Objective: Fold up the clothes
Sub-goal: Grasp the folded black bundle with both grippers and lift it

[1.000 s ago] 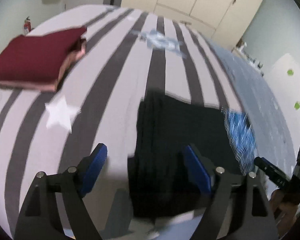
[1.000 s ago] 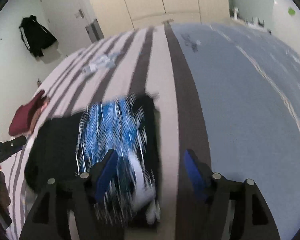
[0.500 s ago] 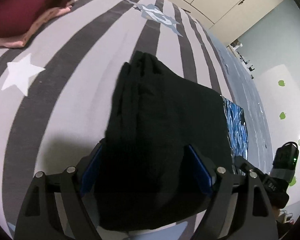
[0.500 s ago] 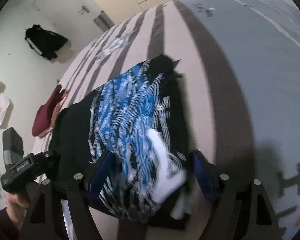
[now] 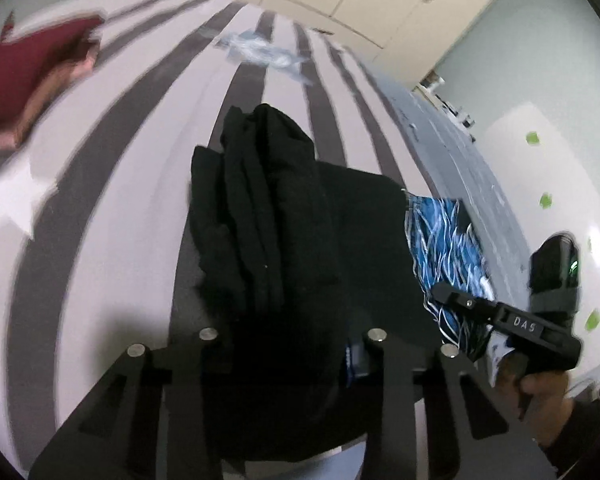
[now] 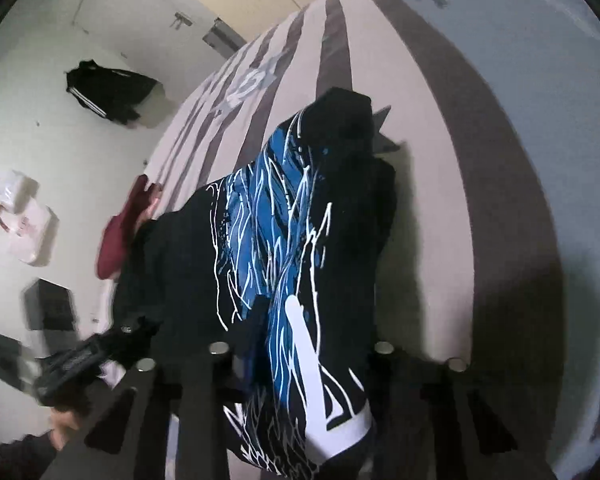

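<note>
On the striped bed point(image 5: 148, 184), the black garment point(image 5: 284, 216) lies folded into a thick bundle, its near edge lifted by both grippers. The left gripper point(image 5: 288, 352) is clamped on the plain black end; the right gripper point(image 6: 300, 360) is closed on the end with the blue-and-white print point(image 6: 276, 240).

The fabric looks soft, limp and layered, with loose ridges running lengthwise along the left side of the bundle. That is the likely trouble: the two holds seem to catch only the near edge, so inner layers could slide out and the fold open if the ends rise unevenly or the grippers pull apart. The far end of the garment sags on the bed and may drag, bunching against the cover. The print side, smoother and stiffer-looking, may crease differently from the black side.

Left of the garment, well apart, sits a neat maroon stack point(image 5: 24, 76). Beyond the garment's far end stand pale cupboards point(image 5: 360, 4).
</note>
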Demonstrator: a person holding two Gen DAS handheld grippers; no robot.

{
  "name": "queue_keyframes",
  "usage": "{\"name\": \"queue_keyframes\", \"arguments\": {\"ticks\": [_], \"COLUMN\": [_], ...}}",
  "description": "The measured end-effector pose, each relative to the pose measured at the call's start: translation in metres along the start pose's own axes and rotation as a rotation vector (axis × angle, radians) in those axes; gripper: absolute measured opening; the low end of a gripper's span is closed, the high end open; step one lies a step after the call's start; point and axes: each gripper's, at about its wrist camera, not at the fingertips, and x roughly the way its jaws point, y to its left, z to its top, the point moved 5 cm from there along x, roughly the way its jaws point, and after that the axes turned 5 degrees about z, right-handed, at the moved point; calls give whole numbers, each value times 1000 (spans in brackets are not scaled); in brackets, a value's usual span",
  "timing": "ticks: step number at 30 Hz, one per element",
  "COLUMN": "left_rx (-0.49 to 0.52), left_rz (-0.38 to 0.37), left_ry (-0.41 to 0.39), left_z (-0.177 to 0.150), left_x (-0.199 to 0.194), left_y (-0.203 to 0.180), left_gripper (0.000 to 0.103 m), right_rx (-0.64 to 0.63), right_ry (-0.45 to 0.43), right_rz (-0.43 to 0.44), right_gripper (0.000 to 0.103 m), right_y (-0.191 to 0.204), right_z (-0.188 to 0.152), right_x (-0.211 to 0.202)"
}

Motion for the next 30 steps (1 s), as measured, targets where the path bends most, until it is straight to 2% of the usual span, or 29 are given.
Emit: {"name": "queue_keyframes", "arguments": {"ticks": [2,5,8,11,19,23,26,30], "left_rx": [1,-21,-6,13,42,33,16,-8], "left_rz": [8,1,2,23,111,168,201,209], "left_ry": [-27,-63,-84,-114,-208,-209,-181,-136], "left_z": [8,34,53,73,180,222,232,224], "left_x": [-12,-30,-52,-73,-135,-144,-129,-107], "left_y": [4,31,54,94,241,318,361,398], "left_gripper": [28,28,28,28,28,28,29,29], "right_rx": [-21,-62,-84,-104,-151,-161,-177,-194], "right_ry": [-21,-45,-65,-82,-132,-143,-111,-63], "right_rz": [-46,-84,-77,-53,42,99,101,56], "right_gripper": [19,18,18,18,18,18,18,18], "right_y": [17,47,81,131,278,350,379,388], "right_z": [0,-1,3,13,69,106,119,117], "right_x": [-6,-17,-20,-3,97,167,218,271]}}
